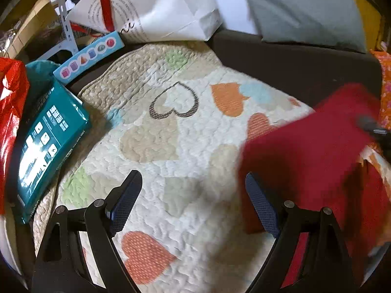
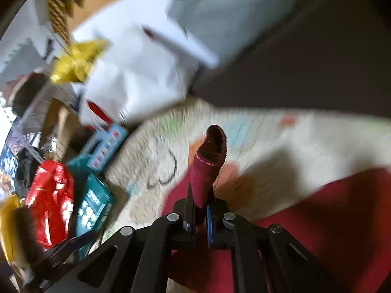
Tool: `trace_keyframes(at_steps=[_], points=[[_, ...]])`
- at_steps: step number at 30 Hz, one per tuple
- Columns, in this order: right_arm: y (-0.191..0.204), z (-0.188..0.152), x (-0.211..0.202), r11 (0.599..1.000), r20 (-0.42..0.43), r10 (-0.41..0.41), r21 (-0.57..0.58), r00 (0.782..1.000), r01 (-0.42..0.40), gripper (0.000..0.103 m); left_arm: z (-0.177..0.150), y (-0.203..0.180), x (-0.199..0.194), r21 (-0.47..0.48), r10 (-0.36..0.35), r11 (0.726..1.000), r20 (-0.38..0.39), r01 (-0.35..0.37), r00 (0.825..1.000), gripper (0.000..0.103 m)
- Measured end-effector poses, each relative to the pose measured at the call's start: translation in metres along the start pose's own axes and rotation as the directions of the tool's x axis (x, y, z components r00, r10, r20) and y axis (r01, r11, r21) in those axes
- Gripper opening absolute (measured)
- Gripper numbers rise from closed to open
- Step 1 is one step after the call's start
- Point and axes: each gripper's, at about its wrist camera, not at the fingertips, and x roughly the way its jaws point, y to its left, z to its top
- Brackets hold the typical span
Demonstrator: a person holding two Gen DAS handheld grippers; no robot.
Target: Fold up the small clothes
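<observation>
Right tongs (image 2: 200, 210) pinch a fold of the red garment (image 2: 207, 166); left tongs (image 1: 193, 200), gaping empty, sit just beside it.

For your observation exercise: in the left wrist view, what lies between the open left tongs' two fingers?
Only the bare heart-patterned quilt, seen in the left wrist view. The red garment lies beside the left tongs, at the right-hand finger.

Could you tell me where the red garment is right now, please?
In the left wrist view the red garment lies at right on the heart-patterned quilt; the right hand-held gripper pinches one edge.

White print on teal box (image 1: 48, 131), too blurred to read
</observation>
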Motion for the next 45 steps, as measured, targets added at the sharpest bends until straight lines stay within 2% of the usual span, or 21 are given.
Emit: trace_keyframes(at_steps=[3,6,7,8,9,11,13,14,16,18,20,22,25,28,31,34,37,39,40,42,45], points=[[-0.025,0.008,-0.09,0.993,0.109,-0.107,-0.036,0.988,0.112,0.006,-0.005,-0.017,-0.011,0.033,-0.013,0.999,0.009,0.013,1.0,0.087],[-0.068,-0.007,-0.155,0.946,0.153,-0.314,-0.032,0.937,0.323,0.006,-0.011,-0.04,-0.017,0.065,-0.024,0.998,0.007,0.023,1.0,0.087],[-0.084,-0.013,-0.165,0.926,0.142,-0.371,-0.013,0.918,0.376,0.006,-0.013,-0.046,-0.018,0.068,-0.022,0.997,0.004,0.022,1.0,0.087],[-0.112,-0.026,-0.172,0.889,0.107,-0.457,0.025,0.883,0.457,0.006,-0.015,-0.055,-0.017,0.07,-0.023,0.997,-0.001,0.023,1.0,0.087],[-0.135,-0.037,-0.173,0.863,0.066,-0.505,0.062,0.861,0.501,0.006,-0.018,-0.063,-0.015,0.07,-0.026,0.997,-0.012,0.027,1.0,0.087],[-0.179,-0.06,-0.163,0.836,-0.041,-0.534,0.124,0.844,0.535,0.006,-0.023,-0.076,-0.01,0.069,-0.037,0.997,-0.045,0.04,0.998,0.087],[-0.202,-0.076,-0.151,0.818,-0.111,-0.545,0.147,0.831,0.556,0.006,-0.032,-0.091,-0.007,0.077,-0.061,0.995,-0.08,0.067,0.995,0.087],[-0.214,-0.085,-0.146,0.813,-0.144,-0.54,0.167,0.829,0.558,0.006,-0.036,-0.098,-0.006,0.088,-0.064,0.993,-0.09,0.072,0.994,0.087],[-0.223,-0.089,-0.153,0.825,-0.142,-0.505,0.21,0.851,0.525,0.008,-0.046,-0.114,-0.003,0.124,-0.062,0.99,-0.099,0.074,0.993,0.087],[-0.219,-0.088,-0.171,0.808,-0.127,-0.522,0.241,0.843,0.537,0.029,-0.053,-0.127,0.001,0.153,-0.055,0.986,-0.107,0.071,0.993,0.087],[-0.203,-0.082,-0.189,0.803,-0.077,-0.541,0.25,0.838,0.541,0.037,-0.059,-0.139,0.008,0.18,-0.06,0.98,-0.124,0.082,0.99,0.087],[-0.18,-0.076,-0.191,0.85,-0.036,-0.478,0.233,0.878,0.472,0.037,-0.061,-0.146,0.012,0.2,-0.056,0.976,-0.129,0.081,0.99,0.087],[-0.135,-0.066,-0.153,0.946,-0.063,-0.295,0.117,0.953,0.301,0.037,-0.062,-0.144,0.017,0.21,-0.035,0.976,-0.129,0.062,0.991,0.087],[-0.087,-0.059,-0.097,0.984,-0.094,-0.178,-0.009,0.98,0.178,0.037,-0.064,-0.135,0.028,0.214,-0.007,0.976,-0.155,0.041,0.988,0.087],[-0.046,-0.052,-0.034,0.982,-0.133,-0.156,-0.125,0.979,0.139,0.038,-0.064,-0.123,0.037,0.202,0.014,0.979,-0.184,0.023,0.983,0.087],[-0.028,-0.044,0.021,0.985,-0.217,-0.11,-0.157,0.97,0.077,0.043,-0.061,-0.114,0.04,0.186,0.013,0.982,-0.193,0.024,0.981,0.087],[-0.021,-0.048,0.067,0.965,-0.292,-0.168,-0.243,0.942,0.097,0.045,-0.055,-0.109,0.037,0.181,0.006,0.983,-0.18,0.027,0.984,0.087],[-0.018,-0.054,0.087,0.93,-0.323,-0.273,-0.33,0.906,0.162,0.007,-0.052,-0.109,0.033,0.176,-0.007,0.984,-0.17,0.037,0.985,0.087],[-0.018,-0.057,0.089,0.92,-0.318,-0.296,-0.347,0.901,0.18,0.007,-0.05,-0.11,0.03,0.171,-0.012,0.984,-0.162,0.04,0.987,0.087],[-0.02,-0.056,0.085,0.921,-0.287,-0.287,-0.344,0.914,0.181,0.007,-0.047,-0.112,0.025,0.161,-0.026,0.986,-0.148,0.05,0.989,0.087],[-0.033,-0.049,0.09,0.941,-0.243,-0.283,-0.259,0.928,0.219,0.007,-0.046,-0.122,0.023,0.17,-0.029,0.984,-0.134,0.052,0.991,0.087]])
